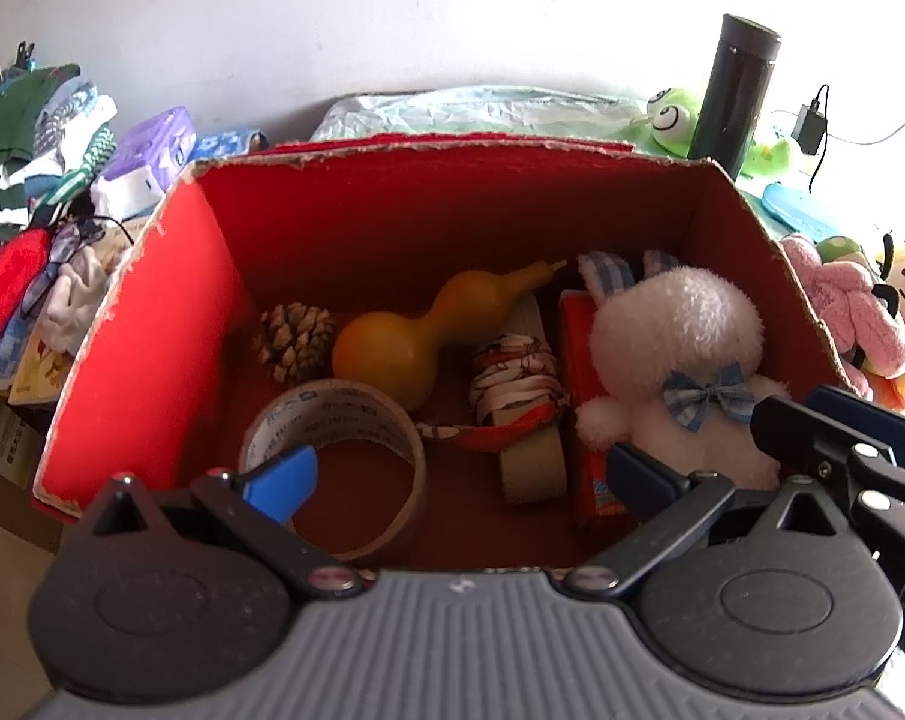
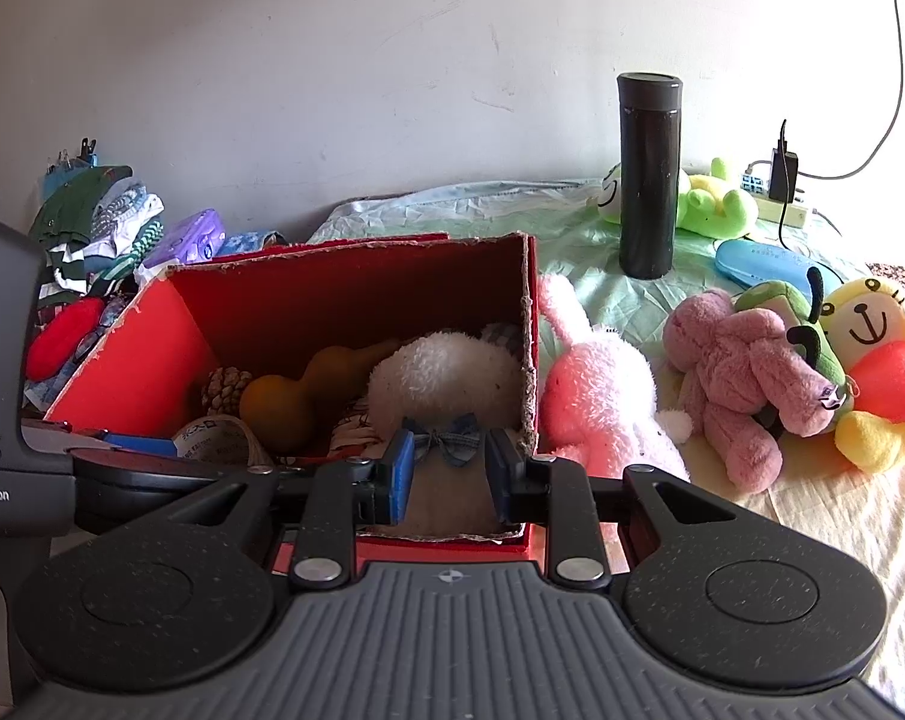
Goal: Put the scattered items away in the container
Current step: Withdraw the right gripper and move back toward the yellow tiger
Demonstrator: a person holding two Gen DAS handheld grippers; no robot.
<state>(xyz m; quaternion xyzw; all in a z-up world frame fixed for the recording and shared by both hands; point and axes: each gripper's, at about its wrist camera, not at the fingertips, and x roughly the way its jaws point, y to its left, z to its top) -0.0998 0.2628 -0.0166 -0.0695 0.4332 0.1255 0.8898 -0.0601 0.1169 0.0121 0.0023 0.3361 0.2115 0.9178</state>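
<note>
Left wrist view: hovering over the red box with the left gripper spread wide and holding nothing; looking down on the pine cone, gourd, tape roll and white plush, all lying inside. Right wrist view: sitting at the box's near right corner with the right gripper partly open, its blue pads flanking the white plush's bow without visibly pinching it, so probably empty. Still lying outside on the bed, off to the right: the pink rabbit just beside the box wall, long axis running away from the camera, then the mauve plush and yellow plush. Being nearer, the right gripper looking best placed, needing a swing rightward.
</note>
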